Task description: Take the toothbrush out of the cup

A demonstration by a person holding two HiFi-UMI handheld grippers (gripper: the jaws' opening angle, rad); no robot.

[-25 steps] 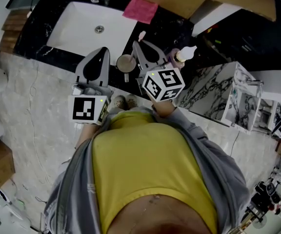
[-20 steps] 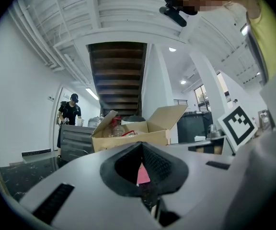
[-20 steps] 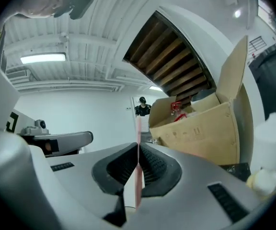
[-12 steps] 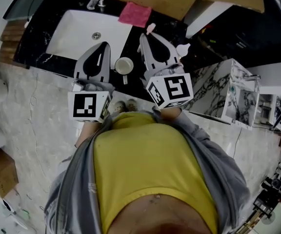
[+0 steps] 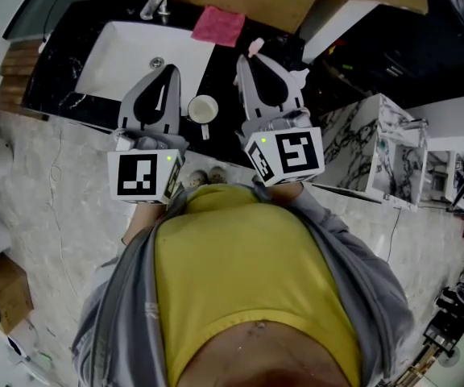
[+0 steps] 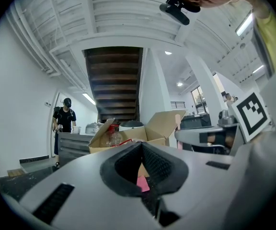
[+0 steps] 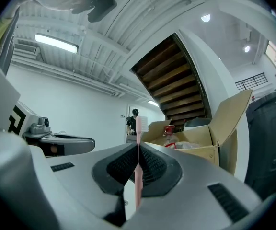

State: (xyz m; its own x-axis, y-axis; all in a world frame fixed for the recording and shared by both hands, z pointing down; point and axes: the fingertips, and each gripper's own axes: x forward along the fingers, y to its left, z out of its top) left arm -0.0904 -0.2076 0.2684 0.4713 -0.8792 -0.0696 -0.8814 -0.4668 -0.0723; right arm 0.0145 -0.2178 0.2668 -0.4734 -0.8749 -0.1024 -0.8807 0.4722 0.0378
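The right tool pinches a slim pink plastic toothbrush upright; the left tool, pressed together, hovers left of the round beige cup.

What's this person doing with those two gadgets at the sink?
A person stands at a bathroom counter with a hand-held gripper in each hand. The right gripper is clamped on a pink toothbrush and holds it in the air, clear of the cup. The cup stands on the dark counter beside the sink. The left gripper is shut and empty, beside the cup.
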